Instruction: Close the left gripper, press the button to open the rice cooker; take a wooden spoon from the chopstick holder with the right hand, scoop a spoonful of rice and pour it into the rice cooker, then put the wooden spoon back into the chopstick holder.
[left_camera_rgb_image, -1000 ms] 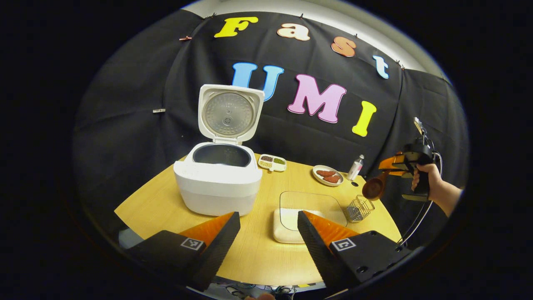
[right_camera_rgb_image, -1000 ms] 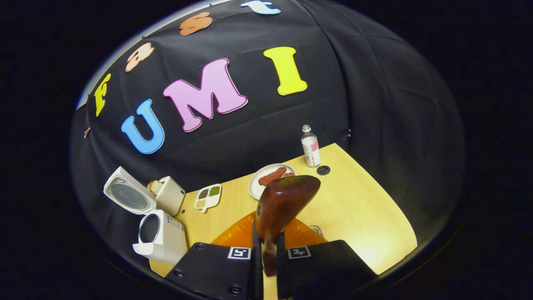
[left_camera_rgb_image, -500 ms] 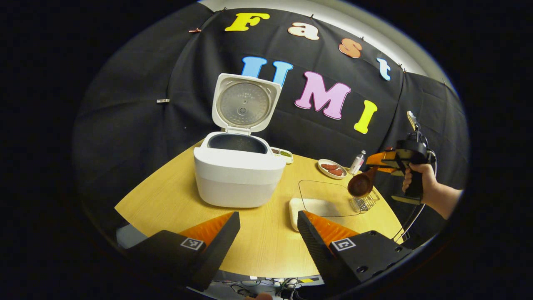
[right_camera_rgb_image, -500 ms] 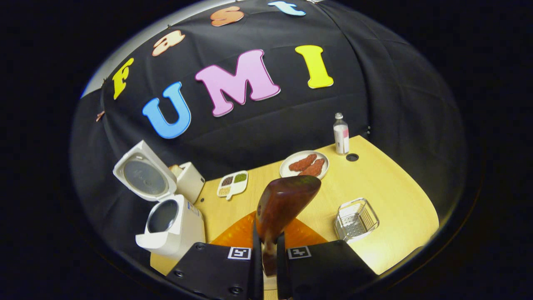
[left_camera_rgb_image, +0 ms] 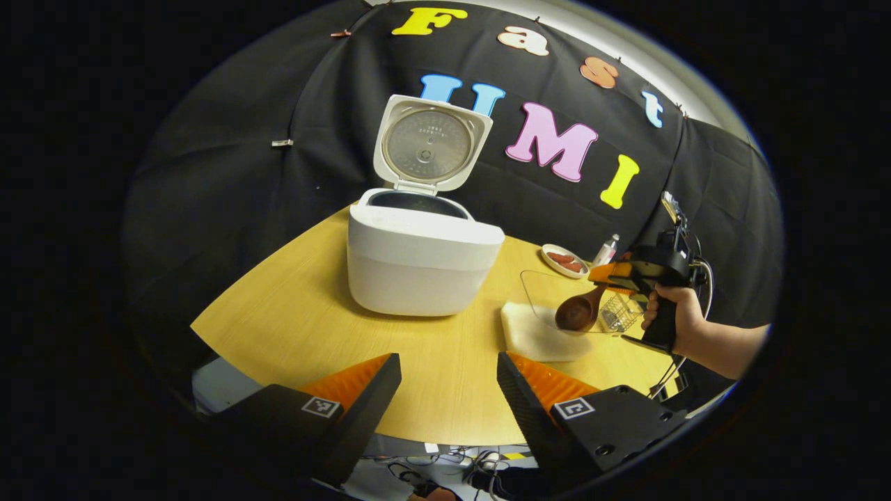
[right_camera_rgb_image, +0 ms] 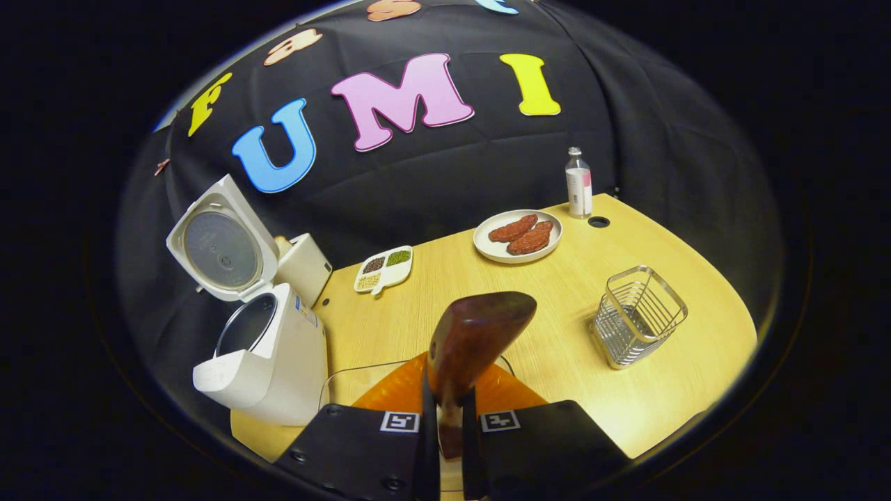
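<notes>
The white rice cooker (left_camera_rgb_image: 424, 261) stands on the table with its lid (left_camera_rgb_image: 430, 142) up and the pot bare inside. My left gripper (left_camera_rgb_image: 449, 358) hovers open over the table's near edge, holding nothing. My right gripper (right_camera_rgb_image: 447, 398) is shut on the handle of the wooden spoon (right_camera_rgb_image: 477, 337). In the left gripper view that right gripper (left_camera_rgb_image: 616, 273), held by a hand (left_camera_rgb_image: 672, 313), tilts the wooden spoon (left_camera_rgb_image: 576, 313) bowl-down over the clear rice container (left_camera_rgb_image: 539, 334). The wire chopstick holder (right_camera_rgb_image: 637, 316) stands to the spoon's right.
A plate of meat pieces (right_camera_rgb_image: 517, 236), a small bottle (right_camera_rgb_image: 578, 184) and a divided dish of grains (right_camera_rgb_image: 383, 268) sit along the back of the table (right_camera_rgb_image: 571, 362). A white box (right_camera_rgb_image: 306, 264) stands behind the rice cooker (right_camera_rgb_image: 268, 362).
The right gripper has carried the spoon down and left, from above the chopstick holder to over the rice container. The left gripper has drawn back and dropped lower, still open.
</notes>
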